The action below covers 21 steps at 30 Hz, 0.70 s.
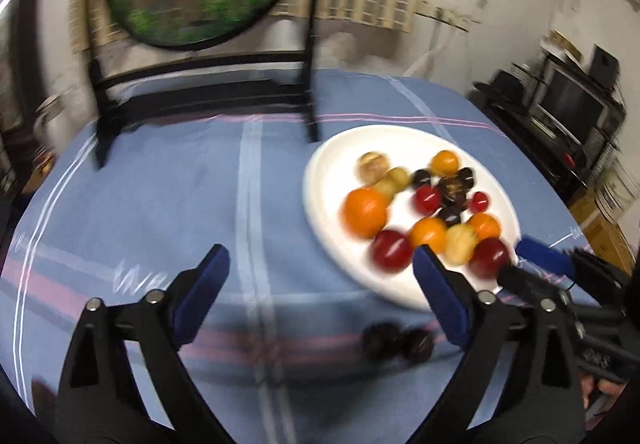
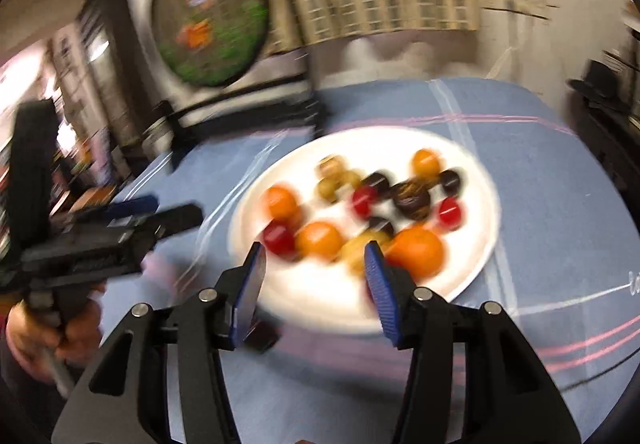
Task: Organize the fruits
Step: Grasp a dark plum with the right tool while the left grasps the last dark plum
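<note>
We are holding the left gripper (image 1: pixel 320 276) with its jaws spread wide and nothing between them, hovering low over the blue striped tablecloth (image 1: pixel 160 204), and the right gripper (image 2: pixel 314 268) is likewise gaping, a narrower gap, empty as far as the blur lets us tell, hanging just over the near rim of the white plate (image 2: pixel 476 172). Just ahead of our left fingers, two dark plums (image 1: pixel 398 340) are lying on the cloth, touching each other and near the plate's edge but off it; those are looking like the leftovers. On the plate itself we are seeing a loose crowd: a big orange (image 1: pixel 365 212), red plums (image 1: pixel 391 249), smaller orange fruits, yellowish ones and a dark cluster toward the far side, all mixed rather than grouped by kind. So, by our reckoning, most of the gathering is done, with nearly everything sitting on the plate, and what is remaining is bringing in the two strays, and maybe sorting by colour if that is wanted. Everything is smeared by motion, so finer detail is escaping us.
</note>
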Each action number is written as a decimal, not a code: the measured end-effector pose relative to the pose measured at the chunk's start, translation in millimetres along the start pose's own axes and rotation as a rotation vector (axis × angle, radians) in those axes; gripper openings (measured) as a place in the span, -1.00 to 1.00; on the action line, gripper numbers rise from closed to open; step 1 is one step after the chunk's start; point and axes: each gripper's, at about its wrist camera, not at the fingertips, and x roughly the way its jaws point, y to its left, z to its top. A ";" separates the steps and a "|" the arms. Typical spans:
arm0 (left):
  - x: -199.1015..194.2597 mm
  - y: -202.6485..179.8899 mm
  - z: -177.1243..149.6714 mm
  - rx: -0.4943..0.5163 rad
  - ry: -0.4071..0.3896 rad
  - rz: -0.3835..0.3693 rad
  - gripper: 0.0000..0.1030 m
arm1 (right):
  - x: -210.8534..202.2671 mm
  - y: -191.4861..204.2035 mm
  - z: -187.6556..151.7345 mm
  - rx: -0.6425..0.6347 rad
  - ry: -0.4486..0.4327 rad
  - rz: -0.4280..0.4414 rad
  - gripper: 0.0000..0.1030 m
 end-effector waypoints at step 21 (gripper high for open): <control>-21.2 56.2 -37.4 -0.163 0.019 0.105 0.88 | 55.8 36.9 -31.8 -0.118 0.201 -0.063 -0.10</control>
